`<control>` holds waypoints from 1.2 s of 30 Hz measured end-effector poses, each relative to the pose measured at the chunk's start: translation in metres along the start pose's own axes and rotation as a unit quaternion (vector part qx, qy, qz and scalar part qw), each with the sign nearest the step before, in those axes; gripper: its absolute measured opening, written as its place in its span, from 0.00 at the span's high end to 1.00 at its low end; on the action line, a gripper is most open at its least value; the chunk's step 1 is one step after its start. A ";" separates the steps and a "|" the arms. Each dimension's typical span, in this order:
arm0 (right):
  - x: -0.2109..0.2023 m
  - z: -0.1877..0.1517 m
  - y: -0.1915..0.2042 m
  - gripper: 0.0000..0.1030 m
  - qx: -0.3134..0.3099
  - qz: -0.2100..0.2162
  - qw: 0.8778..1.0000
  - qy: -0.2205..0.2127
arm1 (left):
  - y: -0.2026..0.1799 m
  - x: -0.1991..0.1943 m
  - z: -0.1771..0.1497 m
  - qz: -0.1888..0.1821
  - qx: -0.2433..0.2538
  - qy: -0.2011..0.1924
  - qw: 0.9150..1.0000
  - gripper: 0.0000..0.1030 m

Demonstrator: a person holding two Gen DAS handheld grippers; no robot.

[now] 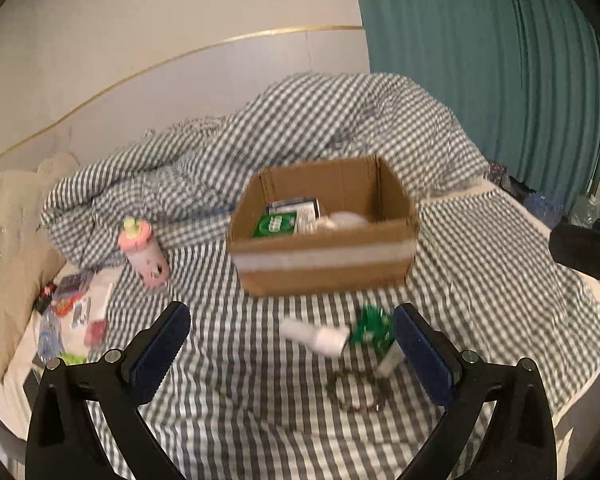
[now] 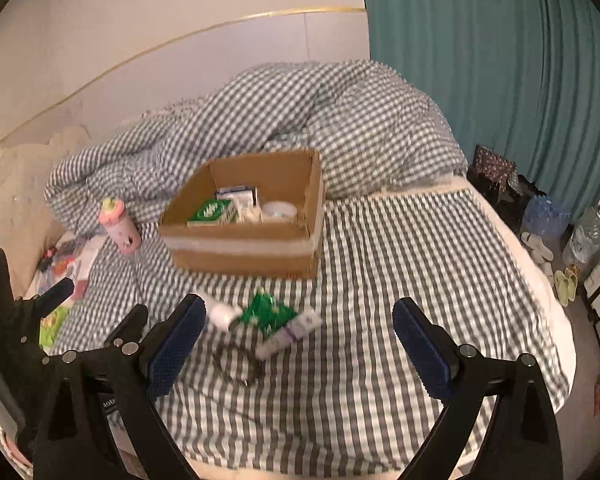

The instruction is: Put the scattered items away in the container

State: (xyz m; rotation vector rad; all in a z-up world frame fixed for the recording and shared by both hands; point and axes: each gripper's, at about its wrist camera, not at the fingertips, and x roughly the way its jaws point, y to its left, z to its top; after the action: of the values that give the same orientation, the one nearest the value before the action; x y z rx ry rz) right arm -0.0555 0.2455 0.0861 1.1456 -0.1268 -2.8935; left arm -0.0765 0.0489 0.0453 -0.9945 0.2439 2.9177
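An open cardboard box [image 1: 324,276] [image 2: 244,260] stands on the checkered bed and holds a green carton [image 1: 274,226], a blue-white carton and something white. In front of it lie a white bottle [image 1: 316,334] [image 2: 222,314], a green packet [image 1: 372,326] [image 2: 266,314], a white tube [image 1: 390,360] [image 2: 290,334] and a dark beaded loop [image 1: 356,392] [image 2: 236,364]. A pink bottle [image 1: 144,256] [image 2: 120,228] stands left of the box. My left gripper [image 1: 292,312] is open above the small items, holding nothing. My right gripper [image 2: 299,304] is open and empty just right of them.
A bunched checkered duvet [image 1: 300,128] rises behind the box. Loose packets [image 1: 72,312] litter the bed's left side by a cream headboard. A teal curtain [image 2: 500,60] hangs at the right. Slippers [image 2: 540,252], water bottles and a bag sit on the floor beyond the bed's right edge.
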 end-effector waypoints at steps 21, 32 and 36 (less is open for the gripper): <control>0.165 -0.058 -0.005 0.08 0.030 -0.058 0.987 0.145 | 0.025 0.134 -0.057 0.057 -0.089 0.142 0.984 0.00; 0.245 -0.065 0.012 0.10 0.031 -0.063 0.978 0.196 | 0.009 0.218 -0.051 0.032 -0.119 0.179 0.976 0.00; 0.261 -0.070 0.020 0.16 0.032 -0.066 0.976 0.207 | 0.009 0.237 -0.052 0.016 -0.148 0.189 0.971 0.00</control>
State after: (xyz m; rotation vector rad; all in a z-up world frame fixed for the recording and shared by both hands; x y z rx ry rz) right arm -0.1980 0.2066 -0.1410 1.8012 -0.1388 -2.6950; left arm -0.2337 0.0300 -0.1384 -1.6038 -0.1742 2.8194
